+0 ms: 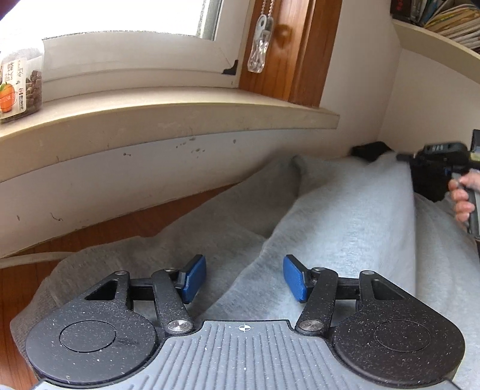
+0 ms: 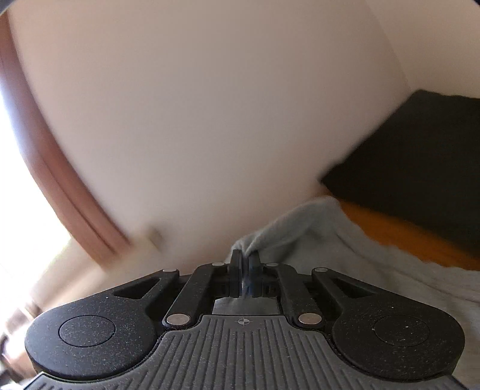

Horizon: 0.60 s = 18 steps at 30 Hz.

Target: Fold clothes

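Left wrist view shows one grey sweatshirt-like garment point(image 1: 345, 216) spread over a wooden desk point(image 1: 114, 228), one part raised in a long fold towards the far right corner. The left gripper point(image 1: 244, 277) hovers just above the cloth with its two blue pads point(image 1: 295, 277) spread apart and nothing between them. One right gripper point(image 1: 432, 168) shows at the right edge, blurred, with a hand point(image 1: 463, 195) on its handle cut off by the frame; it meets the raised far edge of the garment. One jar of dark snacks with an orange on its label point(image 1: 21, 87) stands on the windowsill point(image 1: 180, 111), partly cut off at the left. One clear plastic pull on a bead chain point(image 1: 259, 51) hangs by the wooden window frame. A shelf with stacked books or papers point(image 1: 450, 18) sits top right, too small to read. The wall below the sill is white and scuffed.

Right wrist view is blurred. The right gripper point(image 2: 245, 271) has its jaws pressed together, pinching one corner of the grey garment point(image 2: 300, 222), which rises in a peak from the pinch. An orange-brown strip of desk point(image 2: 405, 234) lies beyond the cloth, and one dark object point(image 2: 420, 150) behind it is hard to make out. A plain pale wall fills most of the frame, with a brown window frame point(image 2: 60, 180) at the left.
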Each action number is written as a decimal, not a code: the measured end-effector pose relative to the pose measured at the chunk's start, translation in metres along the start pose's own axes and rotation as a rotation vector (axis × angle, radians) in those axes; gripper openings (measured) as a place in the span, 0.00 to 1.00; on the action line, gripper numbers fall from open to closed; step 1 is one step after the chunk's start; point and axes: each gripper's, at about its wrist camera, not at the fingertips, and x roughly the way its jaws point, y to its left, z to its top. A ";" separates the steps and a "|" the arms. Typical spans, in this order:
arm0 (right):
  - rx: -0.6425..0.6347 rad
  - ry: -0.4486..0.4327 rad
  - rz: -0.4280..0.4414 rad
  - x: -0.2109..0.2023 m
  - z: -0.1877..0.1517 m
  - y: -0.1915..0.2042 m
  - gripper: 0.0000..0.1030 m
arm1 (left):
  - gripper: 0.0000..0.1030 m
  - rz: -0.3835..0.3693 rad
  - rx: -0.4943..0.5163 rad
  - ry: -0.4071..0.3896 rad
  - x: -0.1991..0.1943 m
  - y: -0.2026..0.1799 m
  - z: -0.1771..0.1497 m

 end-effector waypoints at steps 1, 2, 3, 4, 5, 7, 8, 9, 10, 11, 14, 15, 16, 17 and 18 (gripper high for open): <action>0.015 0.025 -0.014 0.002 0.000 -0.004 0.14 | 0.62 0.004 0.003 0.001 0.000 0.000 0.000; 0.021 0.008 -0.034 0.000 0.001 -0.008 0.25 | 0.63 0.009 0.005 0.001 0.000 -0.001 0.000; 0.023 -0.001 -0.044 -0.001 0.004 -0.010 0.33 | 0.64 0.012 0.006 0.003 0.001 -0.001 0.000; 0.039 0.011 -0.041 0.001 0.008 -0.015 0.35 | 0.64 0.014 0.006 0.005 0.001 -0.001 0.000; 0.066 0.041 -0.034 0.007 0.011 -0.020 0.36 | 0.65 0.016 0.006 0.007 0.002 -0.001 0.000; 0.119 0.100 -0.004 0.020 0.016 -0.030 0.37 | 0.65 0.019 0.006 0.010 0.003 -0.001 0.000; 0.125 0.138 0.009 0.028 0.017 -0.032 0.40 | 0.66 0.019 0.006 0.010 0.003 -0.001 0.000; 0.116 0.159 0.003 0.033 0.017 -0.031 0.40 | 0.66 0.020 0.006 0.010 0.003 -0.001 0.000; 0.105 0.176 -0.005 0.038 0.016 -0.030 0.40 | 0.67 0.022 0.008 0.010 0.003 -0.001 0.000; 0.096 0.180 0.007 0.042 0.017 -0.028 0.41 | 0.67 0.024 0.009 0.010 0.003 -0.001 0.000; 0.054 0.154 0.059 0.051 0.023 -0.019 0.10 | 0.67 0.032 0.016 0.007 0.003 -0.001 0.000; 0.023 0.087 0.061 0.047 0.026 -0.014 0.04 | 0.67 0.039 0.017 0.002 0.002 -0.001 0.000; 0.026 -0.006 0.067 0.041 0.029 -0.012 0.04 | 0.67 0.047 0.015 -0.005 0.001 -0.001 0.000; 0.034 -0.102 0.074 0.034 0.031 -0.010 0.04 | 0.67 0.053 0.011 -0.011 0.000 0.000 0.000; 0.041 -0.199 0.081 0.028 0.033 -0.009 0.07 | 0.67 0.057 0.007 -0.017 -0.001 0.000 0.000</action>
